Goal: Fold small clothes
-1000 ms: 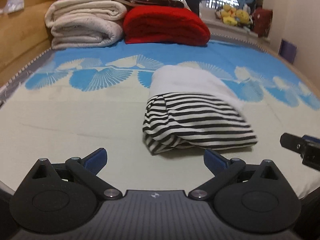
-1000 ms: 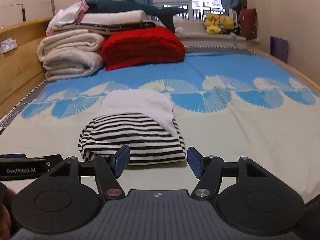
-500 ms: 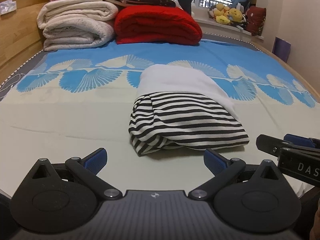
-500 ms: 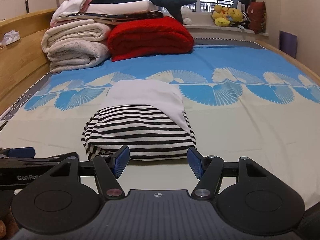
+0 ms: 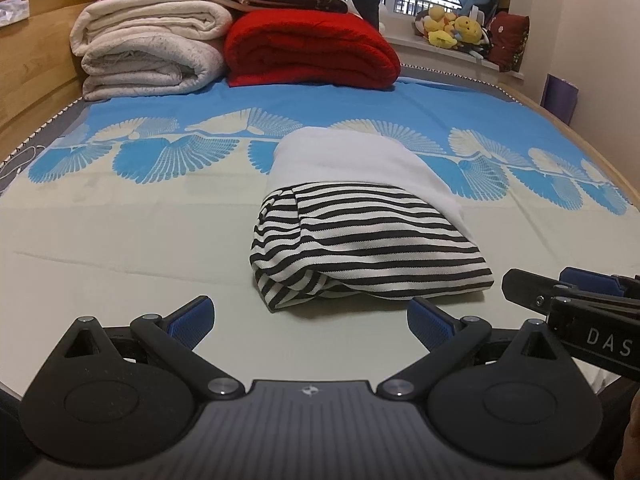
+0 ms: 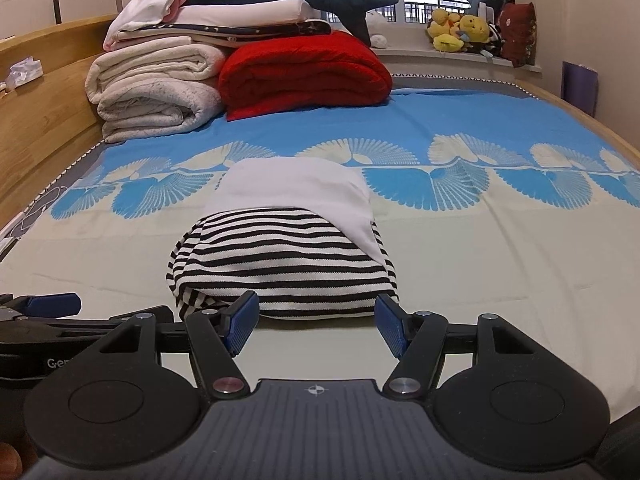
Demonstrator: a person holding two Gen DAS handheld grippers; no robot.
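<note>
A folded garment, black-and-white striped (image 5: 360,248) with a white part (image 5: 352,160) on top, lies on the bed. It also shows in the right wrist view (image 6: 280,264). My left gripper (image 5: 310,320) is open and empty, just short of the bundle's near left corner. My right gripper (image 6: 316,322) is open and empty, its blue pads at the bundle's near edge. The right gripper shows at the right of the left wrist view (image 5: 568,300); the left gripper shows at the left of the right wrist view (image 6: 48,312).
The bed sheet (image 5: 120,240) is cream with a blue fan pattern. Folded cream blankets (image 5: 148,52) and a red blanket (image 5: 312,48) are stacked at the far end. A wooden bed frame (image 6: 36,120) runs along the left. Plush toys (image 6: 460,32) sit on the windowsill.
Both grippers have moved slightly closer to the folded garment. Both stay open and empty; the garment has not moved.
</note>
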